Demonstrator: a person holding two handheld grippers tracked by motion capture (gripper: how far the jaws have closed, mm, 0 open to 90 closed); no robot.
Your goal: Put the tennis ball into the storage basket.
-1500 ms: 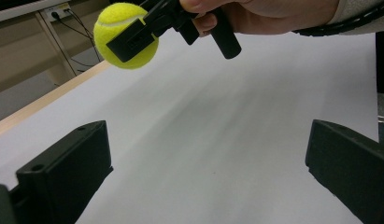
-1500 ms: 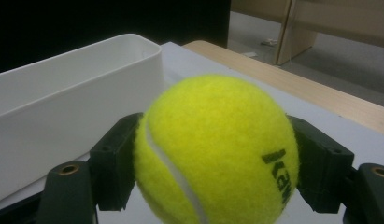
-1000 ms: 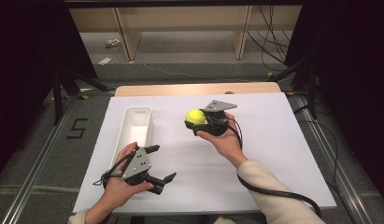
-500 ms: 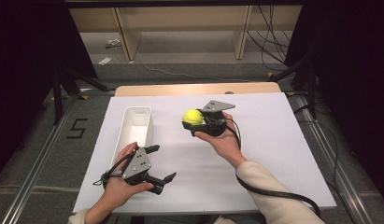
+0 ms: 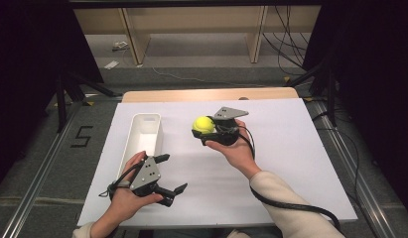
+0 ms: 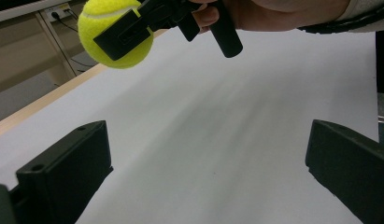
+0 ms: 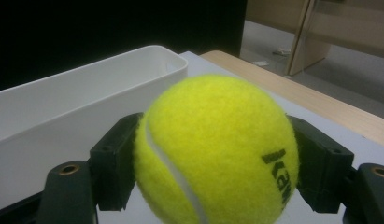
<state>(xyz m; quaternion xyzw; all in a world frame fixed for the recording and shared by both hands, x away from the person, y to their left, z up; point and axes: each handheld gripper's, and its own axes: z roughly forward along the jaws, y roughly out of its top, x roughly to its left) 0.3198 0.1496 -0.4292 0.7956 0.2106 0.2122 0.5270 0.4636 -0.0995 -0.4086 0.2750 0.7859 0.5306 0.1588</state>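
Observation:
A yellow tennis ball [image 5: 203,124] is held above the white table sheet, with my right gripper [image 5: 200,130] shut on it. In the right gripper view the ball [image 7: 217,149] sits squeezed between both black jaws, lettering facing right. A long white bin [image 5: 145,119] stands just left of the ball, and it looks empty. My left gripper [image 5: 172,172] rests near the table's front left, open, with nothing between its fingers. In the left gripper view the ball [image 6: 112,32] hangs at the upper left, beyond the wide-apart jaws.
The white sheet [image 5: 291,148] covers most of the table, with a wooden strip [image 5: 206,94] showing along the far edge. Cables trail from both grippers toward the front. Wooden shelving legs [image 5: 134,39] and dark stands rise beyond the table.
My right gripper has drifted slightly left toward the bin with the ball in it. The left gripper has stayed put.

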